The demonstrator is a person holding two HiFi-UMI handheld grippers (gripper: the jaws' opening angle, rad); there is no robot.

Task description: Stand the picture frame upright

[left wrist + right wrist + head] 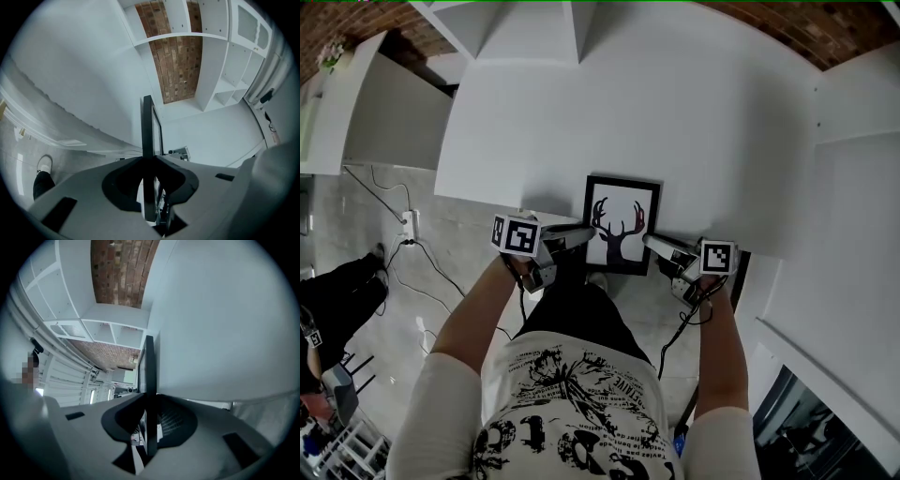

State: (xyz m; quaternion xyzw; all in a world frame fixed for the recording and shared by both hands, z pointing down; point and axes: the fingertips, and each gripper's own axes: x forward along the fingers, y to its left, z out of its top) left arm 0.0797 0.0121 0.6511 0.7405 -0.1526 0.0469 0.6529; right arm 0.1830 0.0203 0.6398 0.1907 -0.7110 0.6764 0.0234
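White table (675, 122), brick wall (825, 28), grey floor (459, 258)

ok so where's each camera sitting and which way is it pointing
Head view: on the person's head, looking steeply down at the picture frame at the white table's near edge; shows forearms, shirt, left gripper, right gripper.
Left gripper view: on the left gripper, looking along its jaws, clamped on the frame's edge; shows a shoe.
Right gripper view: on the right gripper, likewise, jaws clamped on the opposite edge.
Shared: all three see the frame.
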